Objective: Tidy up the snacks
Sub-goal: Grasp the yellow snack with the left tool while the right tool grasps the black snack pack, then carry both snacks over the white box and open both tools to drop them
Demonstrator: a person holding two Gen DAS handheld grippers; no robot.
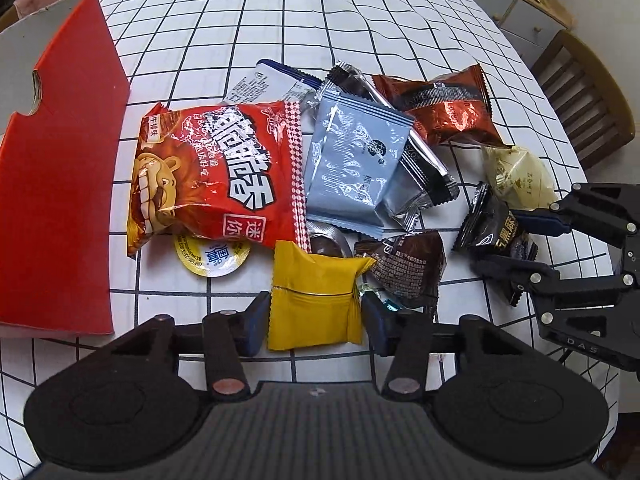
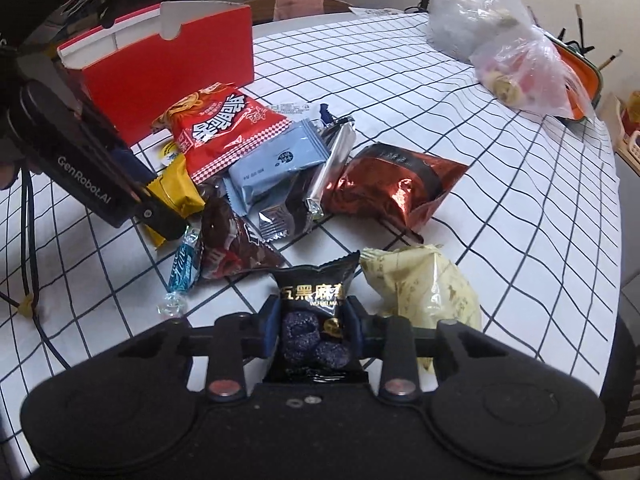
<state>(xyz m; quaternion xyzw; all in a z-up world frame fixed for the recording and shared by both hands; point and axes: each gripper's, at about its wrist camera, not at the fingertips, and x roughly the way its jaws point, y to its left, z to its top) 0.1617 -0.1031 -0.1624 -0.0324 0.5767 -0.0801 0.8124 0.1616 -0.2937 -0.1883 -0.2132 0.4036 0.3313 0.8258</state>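
Snacks lie in a loose pile on the checked tablecloth [image 1: 360,8], near the table edge closest to us, just beside the red box [image 1: 60,184]. We see our left gripper [image 1: 316,316] closed on the yellow packet [image 1: 312,300] at the pile's near side. Our right gripper [image 2: 314,332] clamps the black sesame packet [image 2: 316,304], next to the cream packet [image 2: 424,292].

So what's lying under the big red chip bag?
A round yellow-lidded cup pokes out from under the red chip bag, and a white packet sticks out behind. Their covered parts, and anything else beneath, can't be seen.
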